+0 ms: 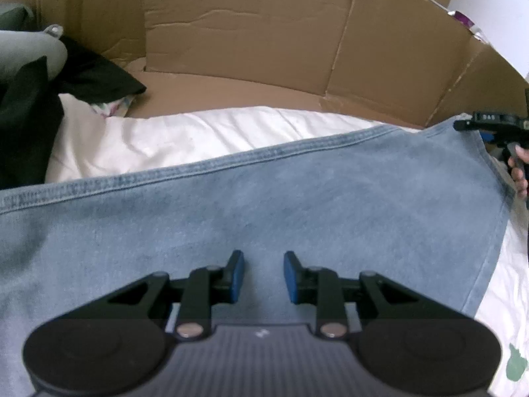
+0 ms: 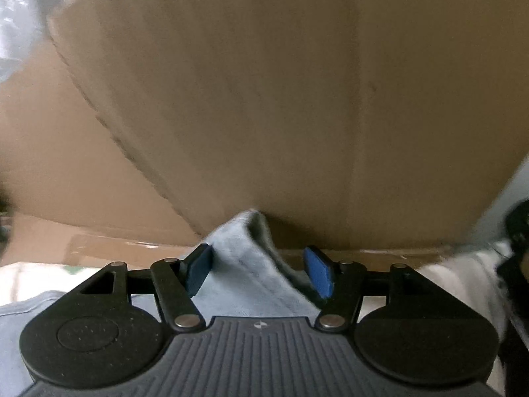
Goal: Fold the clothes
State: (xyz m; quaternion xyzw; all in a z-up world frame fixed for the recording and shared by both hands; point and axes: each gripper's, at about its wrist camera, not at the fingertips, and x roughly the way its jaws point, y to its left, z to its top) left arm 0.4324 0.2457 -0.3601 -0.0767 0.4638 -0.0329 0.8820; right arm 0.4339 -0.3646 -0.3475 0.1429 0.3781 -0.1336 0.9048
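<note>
Presently, a cardboard box wall (image 1: pixel 238 43) closes the far side of the work area, and a white sheet (image 1: pixel 158 139) covers the surface in front of it. On that sheet lies the task's thing, a light blue denim garment (image 1: pixel 264 198), spread flat, with its stitched hem running across the left wrist view from lower left to upper right. A pile of dark clothes (image 1: pixel 29 106) sits at the left, beside the garment.

The left gripper (image 1: pixel 264 276) hangs over the garment's middle, jaws parted, with only flat cloth showing in the gap between its 2 pads; it grips nothing.

The right gripper (image 2: pixel 261 273) is at the garment's far right corner (image 2: pixel 246 228), which stands up between its 2 blue pads. The jaws stand apart; 1 pad lies against the cloth and the other looks clear of it, so the corner is released, not clamped.

Judgement: the right hand is the nearer to a graspable edge, and the hem's long axis sets the fold line.
</note>
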